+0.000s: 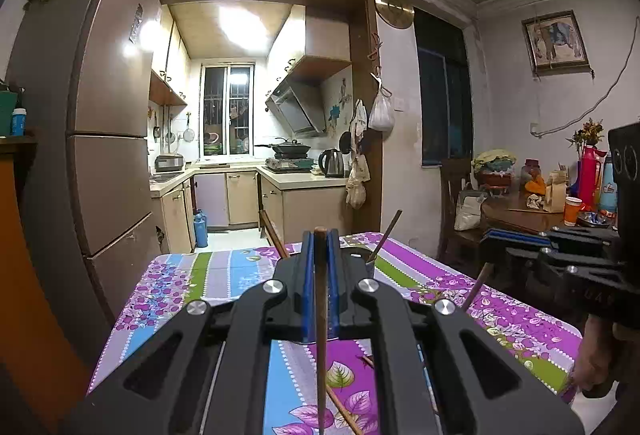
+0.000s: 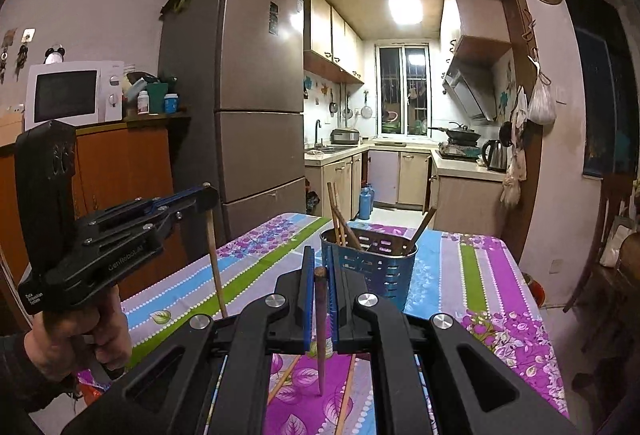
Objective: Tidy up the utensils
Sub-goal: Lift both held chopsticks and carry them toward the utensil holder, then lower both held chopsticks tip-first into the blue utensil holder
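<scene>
My left gripper [image 1: 320,235] is shut on a brown chopstick [image 1: 320,315] that hangs straight down above the floral tablecloth [image 1: 180,287]. My right gripper [image 2: 320,263] is likewise shut on a dark chopstick [image 2: 320,335], also pointing down. Each gripper shows in the other's view: the right gripper [image 1: 490,235] with its stick [image 1: 478,285], and the left gripper [image 2: 208,195] with its stick [image 2: 216,267]. A blue perforated holder [image 2: 372,267] stands just beyond my right gripper with several chopsticks in it. In the left wrist view my own gripper mostly hides it. Loose chopsticks [image 2: 348,383] lie on the cloth below.
A tall fridge [image 2: 256,95] stands beyond the table's far left corner, beside a wooden cabinet with a microwave [image 2: 68,91]. To the right is a round wooden table [image 1: 532,215] crowded with a thermos, cups and bags, plus a chair [image 2: 612,235]. The kitchen lies straight ahead.
</scene>
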Demonstrator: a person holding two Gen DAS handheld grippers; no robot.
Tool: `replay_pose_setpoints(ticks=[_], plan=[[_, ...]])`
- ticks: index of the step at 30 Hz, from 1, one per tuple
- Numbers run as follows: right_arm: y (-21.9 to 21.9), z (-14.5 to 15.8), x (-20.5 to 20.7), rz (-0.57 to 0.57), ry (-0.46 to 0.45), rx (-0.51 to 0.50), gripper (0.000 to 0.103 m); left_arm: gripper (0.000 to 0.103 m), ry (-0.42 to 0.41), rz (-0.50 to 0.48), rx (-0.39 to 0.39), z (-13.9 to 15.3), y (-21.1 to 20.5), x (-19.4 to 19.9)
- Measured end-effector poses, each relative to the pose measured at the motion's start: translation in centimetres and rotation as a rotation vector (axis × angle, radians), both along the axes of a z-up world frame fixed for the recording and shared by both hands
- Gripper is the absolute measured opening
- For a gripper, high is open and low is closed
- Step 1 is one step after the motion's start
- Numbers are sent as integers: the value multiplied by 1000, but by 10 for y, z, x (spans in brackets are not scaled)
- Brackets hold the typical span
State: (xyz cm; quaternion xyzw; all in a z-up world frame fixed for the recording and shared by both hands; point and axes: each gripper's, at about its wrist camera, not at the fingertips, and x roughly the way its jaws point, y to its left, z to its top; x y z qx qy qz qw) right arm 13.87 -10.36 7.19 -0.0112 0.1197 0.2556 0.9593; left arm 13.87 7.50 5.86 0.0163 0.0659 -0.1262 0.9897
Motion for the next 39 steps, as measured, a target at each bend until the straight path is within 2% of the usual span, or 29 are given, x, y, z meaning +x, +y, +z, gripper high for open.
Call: replay_pose_setpoints(ticks=[5, 11, 17, 22, 32, 39], plan=[[-4, 14, 5, 1, 11, 1, 8, 5, 26, -17, -36, 8, 5, 12], [-10, 40, 16, 1, 20, 5, 8, 5, 16, -10, -66, 23, 8, 23], [-12, 66, 24, -8, -15, -6, 8, 5, -25, -2, -71, 43, 5, 32], [-15, 95, 37, -18, -57, -7, 8, 5, -80, 2, -76, 74, -2, 46], [-25, 165, 87, -54, -153, 22, 8, 5, -175, 13, -84, 127, -11, 85], [-20, 174, 134, -56, -149, 41, 8, 5, -191, 44, -131, 134, 0, 120]])
